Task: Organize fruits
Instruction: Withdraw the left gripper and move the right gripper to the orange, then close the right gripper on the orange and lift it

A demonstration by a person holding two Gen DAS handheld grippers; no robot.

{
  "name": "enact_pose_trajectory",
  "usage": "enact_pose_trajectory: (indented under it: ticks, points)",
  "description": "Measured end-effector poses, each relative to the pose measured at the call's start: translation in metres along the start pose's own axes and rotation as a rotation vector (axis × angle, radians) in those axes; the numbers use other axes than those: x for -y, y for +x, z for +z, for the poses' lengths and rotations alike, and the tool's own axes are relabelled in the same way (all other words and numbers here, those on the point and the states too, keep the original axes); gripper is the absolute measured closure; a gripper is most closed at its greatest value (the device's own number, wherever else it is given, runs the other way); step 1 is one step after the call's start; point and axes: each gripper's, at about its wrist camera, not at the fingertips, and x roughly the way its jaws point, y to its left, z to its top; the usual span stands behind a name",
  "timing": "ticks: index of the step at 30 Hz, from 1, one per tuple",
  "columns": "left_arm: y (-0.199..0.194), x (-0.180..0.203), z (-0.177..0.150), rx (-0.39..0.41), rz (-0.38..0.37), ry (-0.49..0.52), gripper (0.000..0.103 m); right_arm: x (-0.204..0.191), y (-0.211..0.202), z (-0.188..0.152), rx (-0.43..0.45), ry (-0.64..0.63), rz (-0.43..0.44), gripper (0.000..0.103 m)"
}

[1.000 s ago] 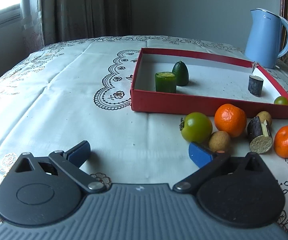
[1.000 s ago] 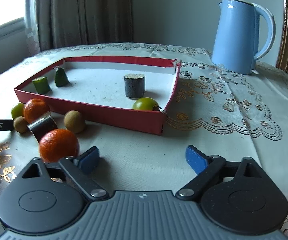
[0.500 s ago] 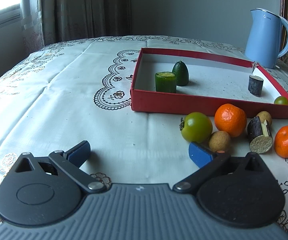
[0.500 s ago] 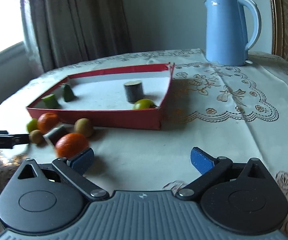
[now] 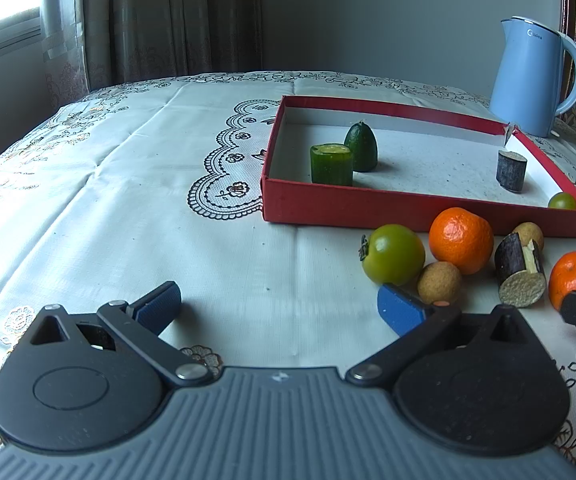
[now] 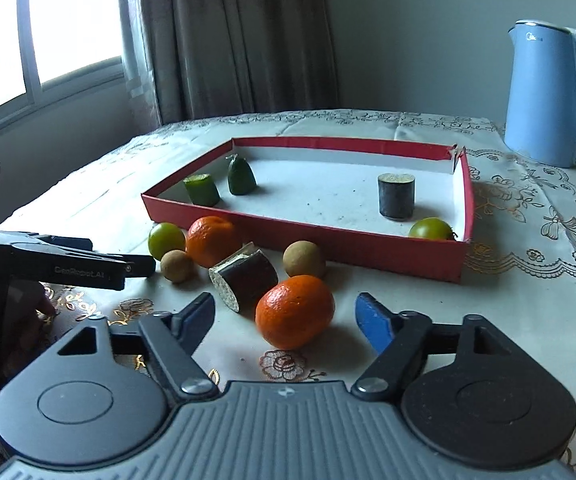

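Daylight from a window (image 6: pixel 48 36) with drawn brown curtains (image 6: pixel 240 40) falls on a table under a white embroidered tablecloth (image 5: pixel 128 200), before a plain grey wall (image 5: pixel 388 16), a blue kettle (image 6: pixel 548 96) at the far corner.

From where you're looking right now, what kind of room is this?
Most likely a home dining or living room. A table under a lace-patterned tablecloth stands by a curtained window, and a blue electric kettle sits at its far corner, beyond a red cardboard tray of fruit.

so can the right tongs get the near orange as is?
Probably yes: the near orange already sits between the right tongs, which are closing with gaps either side; nothing blocks it.
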Motion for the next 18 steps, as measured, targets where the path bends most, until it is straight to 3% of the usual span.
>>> enact_pose_trajectory:
  ticks: [7, 18]
  points:
    - [0.000, 0.000, 0.000, 0.000, 0.000, 0.000, 0.000, -0.002, 0.013, -0.002, -0.019, -0.004, -0.028, 0.060]
    - [0.000, 0.000, 0.000, 0.000, 0.000, 0.000, 0.000, 0.003, 0.008, 0.000, 0.007, 0.017, -0.051, 0.062]
